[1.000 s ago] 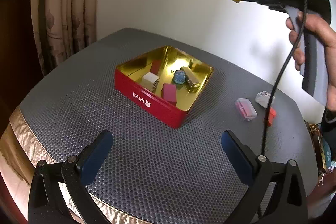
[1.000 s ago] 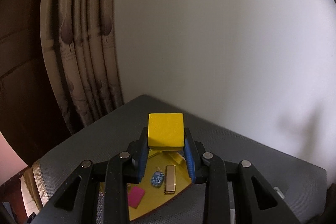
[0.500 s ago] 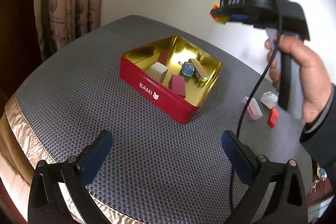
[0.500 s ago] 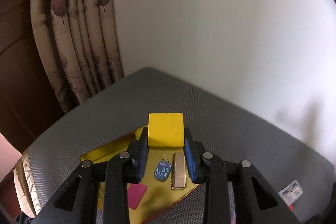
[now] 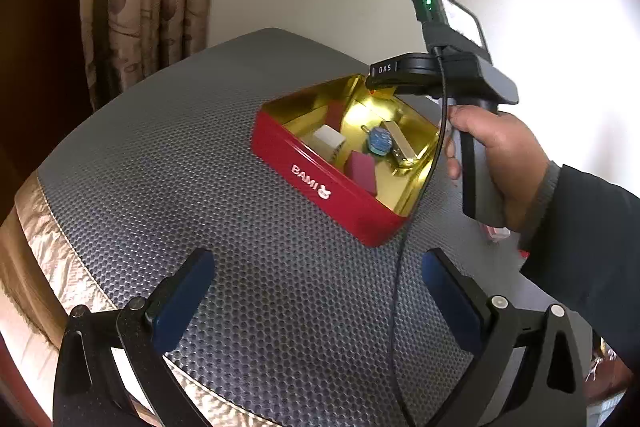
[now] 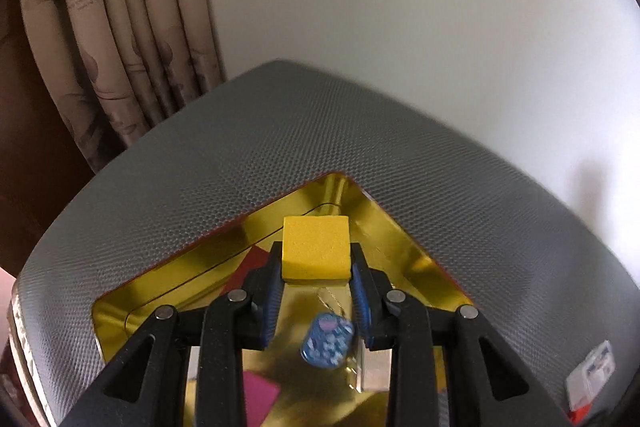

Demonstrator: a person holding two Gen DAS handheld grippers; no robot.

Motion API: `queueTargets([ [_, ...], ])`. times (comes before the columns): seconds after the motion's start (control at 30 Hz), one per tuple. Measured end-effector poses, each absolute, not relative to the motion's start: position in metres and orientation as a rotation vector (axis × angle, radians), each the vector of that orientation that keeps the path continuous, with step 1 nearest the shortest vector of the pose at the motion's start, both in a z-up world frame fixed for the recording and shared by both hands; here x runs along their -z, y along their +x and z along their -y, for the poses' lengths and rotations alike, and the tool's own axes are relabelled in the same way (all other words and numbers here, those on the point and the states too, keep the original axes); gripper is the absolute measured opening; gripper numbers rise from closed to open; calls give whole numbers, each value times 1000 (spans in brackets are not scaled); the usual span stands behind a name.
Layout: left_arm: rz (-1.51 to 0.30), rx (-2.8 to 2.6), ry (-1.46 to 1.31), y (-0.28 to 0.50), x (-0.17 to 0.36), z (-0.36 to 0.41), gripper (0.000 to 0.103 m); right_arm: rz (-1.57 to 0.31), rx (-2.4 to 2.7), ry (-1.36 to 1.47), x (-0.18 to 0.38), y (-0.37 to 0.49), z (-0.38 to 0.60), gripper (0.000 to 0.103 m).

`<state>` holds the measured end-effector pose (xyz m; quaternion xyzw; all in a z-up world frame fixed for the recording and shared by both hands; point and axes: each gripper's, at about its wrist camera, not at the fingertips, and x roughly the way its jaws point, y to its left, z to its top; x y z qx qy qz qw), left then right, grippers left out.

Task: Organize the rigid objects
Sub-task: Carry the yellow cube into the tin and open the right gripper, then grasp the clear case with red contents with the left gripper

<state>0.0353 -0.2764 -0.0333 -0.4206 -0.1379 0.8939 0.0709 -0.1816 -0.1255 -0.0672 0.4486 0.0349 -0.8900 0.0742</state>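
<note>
I'm holding the yellow block pinched in my right gripper over the tin, left gripper gaping idle, and releasing here probably bounces it off the crowded contents.

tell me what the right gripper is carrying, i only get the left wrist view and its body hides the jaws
Observer: A yellow block, square-faced, is clamped between the jaws of the right gripper.
Operator: ok and whats on the table right of the tin, the hand blocks it for me
Observer: A small white box with blue print lies on the grey mat, outside the red BAMI tin.
</note>
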Motion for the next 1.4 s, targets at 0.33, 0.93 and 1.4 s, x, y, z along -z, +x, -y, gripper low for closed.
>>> queueTargets([
  [0.33,440,-2643,-1312,28,39,278,102,-67,2592,1492,101,-219,127,30],
  [0.93,271,-2675,-1250,26,38,249,102,457,2539,1338,41,-167,46,51],
  [1.4,-29,-2514,-1285,36,68,145,102,950,3129,1412,95,162,-252,56],
])
